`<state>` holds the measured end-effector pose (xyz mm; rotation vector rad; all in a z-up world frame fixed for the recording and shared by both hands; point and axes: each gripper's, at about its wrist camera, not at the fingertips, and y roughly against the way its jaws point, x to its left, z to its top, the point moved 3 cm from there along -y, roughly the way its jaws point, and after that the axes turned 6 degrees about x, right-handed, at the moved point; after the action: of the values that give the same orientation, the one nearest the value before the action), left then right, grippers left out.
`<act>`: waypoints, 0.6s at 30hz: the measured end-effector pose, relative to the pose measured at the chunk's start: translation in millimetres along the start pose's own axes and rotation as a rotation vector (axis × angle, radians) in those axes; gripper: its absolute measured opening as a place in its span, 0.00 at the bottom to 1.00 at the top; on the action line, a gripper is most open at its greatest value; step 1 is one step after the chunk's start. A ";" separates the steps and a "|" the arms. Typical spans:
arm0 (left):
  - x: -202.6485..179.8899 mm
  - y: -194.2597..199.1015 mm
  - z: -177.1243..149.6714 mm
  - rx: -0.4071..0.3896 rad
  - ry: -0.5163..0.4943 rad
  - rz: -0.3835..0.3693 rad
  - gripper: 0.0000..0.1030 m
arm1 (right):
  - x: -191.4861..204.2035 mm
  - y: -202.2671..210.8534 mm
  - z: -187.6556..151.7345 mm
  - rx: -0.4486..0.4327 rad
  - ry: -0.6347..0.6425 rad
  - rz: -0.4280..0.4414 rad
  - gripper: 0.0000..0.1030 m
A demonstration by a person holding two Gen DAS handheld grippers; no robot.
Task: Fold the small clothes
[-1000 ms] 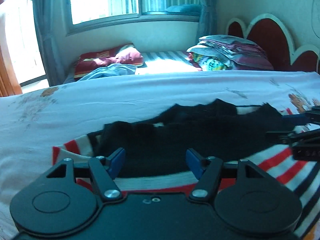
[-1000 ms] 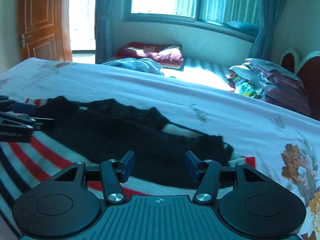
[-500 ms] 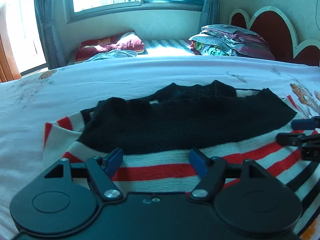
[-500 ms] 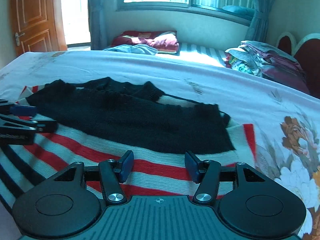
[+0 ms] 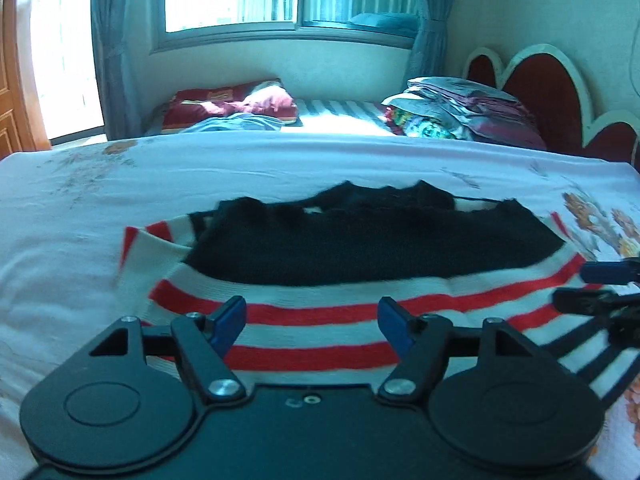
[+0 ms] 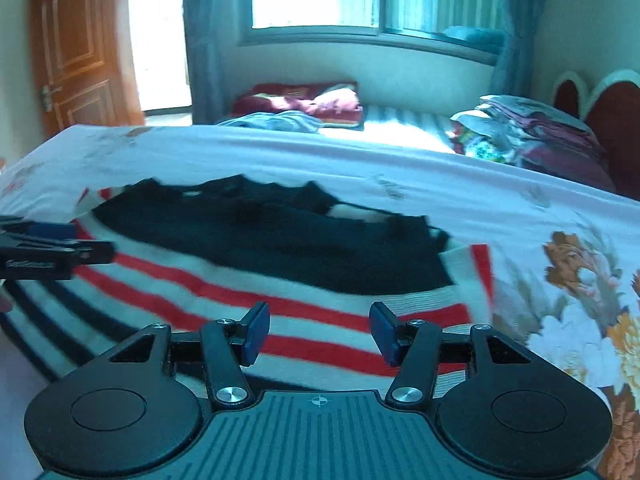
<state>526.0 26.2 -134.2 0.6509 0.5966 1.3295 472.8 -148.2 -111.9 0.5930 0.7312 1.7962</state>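
We are working on a striped sweater [image 5: 320,312] that is lying across the white flowered bedsheet [image 5: 80,208], filling the middle of both wrist views. Its black upper part [image 5: 372,244] is lying toward twelve o'clock, with the red, white and dark stripes running toward us at six. One sleeve [image 5: 152,240] is looking already turned in at nine o'clock in the left view, so we are judging the fold as begun but far from finished: the body is still spread wide and needs folding over.

Our left gripper [image 5: 312,316] is hovering above the red stripes with its jaws spread and nothing between them; they have just been closing slightly. Our right gripper [image 6: 318,330] is hovering likewise, jaws apart and pinching nothing, toward the three o'clock edge of the garment.
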 end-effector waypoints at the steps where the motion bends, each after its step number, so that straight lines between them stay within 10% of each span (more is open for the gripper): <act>1: -10.8 -0.9 -4.3 0.010 -0.015 -0.017 0.69 | 13.6 -1.2 -3.3 0.005 0.026 0.019 0.54; 18: 31.5 24.9 -60.5 0.045 -0.025 0.047 0.70 | -1.3 10.8 -66.5 0.134 0.011 -0.063 0.54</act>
<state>470.1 65.6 -158.4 0.7213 0.5950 1.3530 420.0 -165.3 -150.0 0.6422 0.8736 1.7030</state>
